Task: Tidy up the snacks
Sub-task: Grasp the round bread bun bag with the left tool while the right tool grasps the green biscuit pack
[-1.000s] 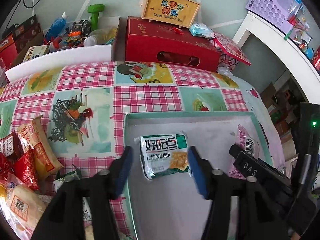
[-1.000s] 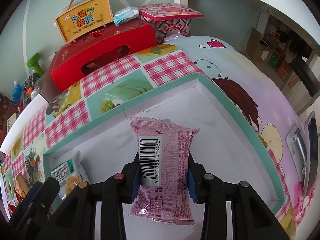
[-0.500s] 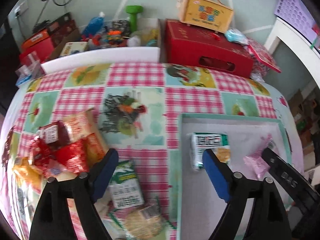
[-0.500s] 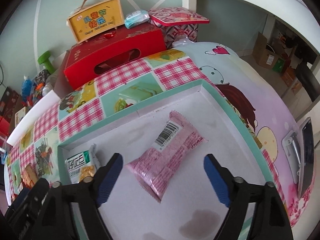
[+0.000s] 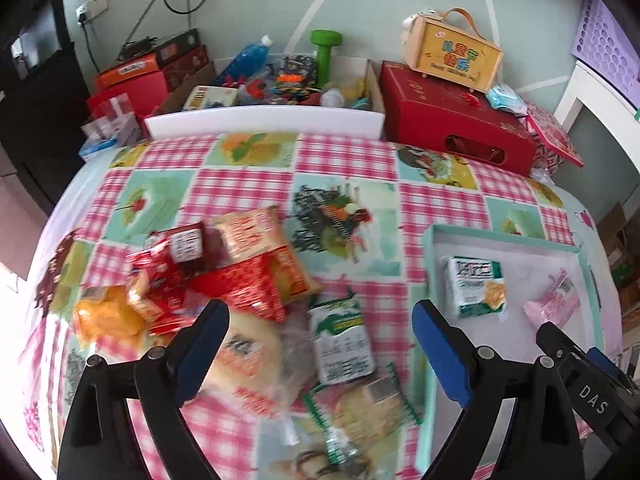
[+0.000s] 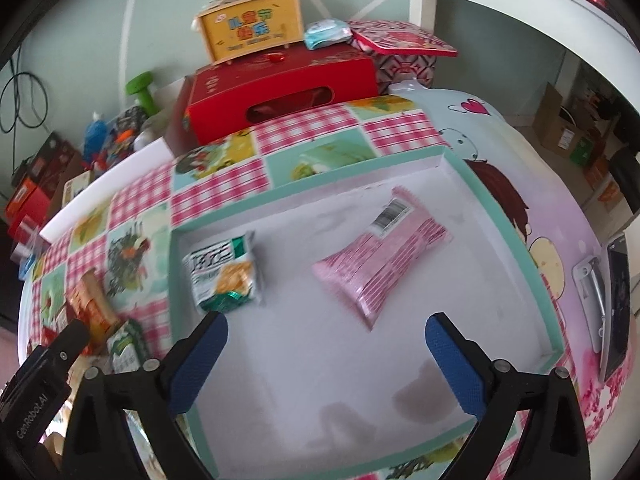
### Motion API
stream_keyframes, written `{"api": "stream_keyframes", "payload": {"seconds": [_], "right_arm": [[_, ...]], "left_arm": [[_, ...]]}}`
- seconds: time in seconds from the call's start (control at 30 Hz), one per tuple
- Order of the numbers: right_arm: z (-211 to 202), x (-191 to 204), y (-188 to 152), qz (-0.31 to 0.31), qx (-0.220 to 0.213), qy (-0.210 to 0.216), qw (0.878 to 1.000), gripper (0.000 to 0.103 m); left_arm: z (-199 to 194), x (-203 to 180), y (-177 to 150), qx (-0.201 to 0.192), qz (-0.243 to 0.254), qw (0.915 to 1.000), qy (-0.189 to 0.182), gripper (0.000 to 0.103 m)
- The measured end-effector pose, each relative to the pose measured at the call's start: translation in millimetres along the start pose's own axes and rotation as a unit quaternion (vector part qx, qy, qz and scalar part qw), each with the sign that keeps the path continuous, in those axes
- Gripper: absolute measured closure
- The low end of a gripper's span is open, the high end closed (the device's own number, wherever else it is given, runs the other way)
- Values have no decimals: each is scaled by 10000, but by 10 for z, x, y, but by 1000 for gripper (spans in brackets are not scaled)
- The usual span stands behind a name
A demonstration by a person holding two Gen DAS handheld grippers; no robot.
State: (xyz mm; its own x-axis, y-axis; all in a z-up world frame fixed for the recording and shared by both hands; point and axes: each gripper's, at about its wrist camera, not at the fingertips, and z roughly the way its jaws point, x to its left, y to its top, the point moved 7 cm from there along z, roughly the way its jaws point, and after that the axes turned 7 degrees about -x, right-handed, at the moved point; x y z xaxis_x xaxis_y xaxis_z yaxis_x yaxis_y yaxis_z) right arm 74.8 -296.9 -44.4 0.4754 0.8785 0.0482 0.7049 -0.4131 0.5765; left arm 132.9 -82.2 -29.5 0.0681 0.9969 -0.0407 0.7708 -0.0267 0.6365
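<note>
A shallow teal-rimmed tray (image 6: 504, 216) (image 5: 427, 280) holds a green-and-white snack pack (image 6: 223, 272) (image 5: 476, 286) and a pink snack pack (image 6: 384, 252) (image 5: 554, 306). My right gripper (image 6: 326, 354) is open and empty above the tray's near half, short of the pink pack. My left gripper (image 5: 320, 344) is open and empty above a loose pile of snacks on the checked tablecloth: a green-and-white pack (image 5: 344, 338), red packs (image 5: 244, 288), an orange pack (image 5: 104, 314) and others.
A red gift box (image 5: 452, 124) with a yellow carry case (image 5: 452, 54) on it stands at the table's far side beside a white-edged bin of clutter (image 5: 264, 122). A phone (image 6: 618, 296) lies right of the tray. White shelving (image 6: 520, 4) stands at far right.
My right gripper opened, let go of the pink pack into the tray and drew back. My left gripper opened wide and moved left from the tray to above the snack pile.
</note>
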Motion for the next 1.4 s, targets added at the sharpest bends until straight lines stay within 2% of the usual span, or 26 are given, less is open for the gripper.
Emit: {"api": "stream_keyframes", "payload": {"seconds": [0.43,0.67,0.87,1.03,1.1,1.27,1.4], "right_arm": [[-345,405,-291,-307,-114,393,9987,2],[-354,679,-560,-571,184,710,9957,2],[-353,921,-659,-811,250,950,9918,3],[-293,1132,-738,-1052,368,1170,9869,13],[-264,1197,-746,-1154,365,1199,9854,21],[-166,1354,-742,-1310,410,1390,9807,33],[-99,1428,-780,-1348,519,1525,9777,41]], "left_arm": [[-349,607,-156,-70,-313,9992,244,10],[-412,950,-273,-4,-725,9970,268,10],[-332,1103,-331,169,-1021,9944,214,10],[-215,1035,-357,357,-1102,9933,-43,10],[-132,960,-373,493,-1123,9922,-231,10],[30,824,-416,769,-1290,9870,-571,10],[132,783,-427,919,-1449,9828,-685,10]]}}
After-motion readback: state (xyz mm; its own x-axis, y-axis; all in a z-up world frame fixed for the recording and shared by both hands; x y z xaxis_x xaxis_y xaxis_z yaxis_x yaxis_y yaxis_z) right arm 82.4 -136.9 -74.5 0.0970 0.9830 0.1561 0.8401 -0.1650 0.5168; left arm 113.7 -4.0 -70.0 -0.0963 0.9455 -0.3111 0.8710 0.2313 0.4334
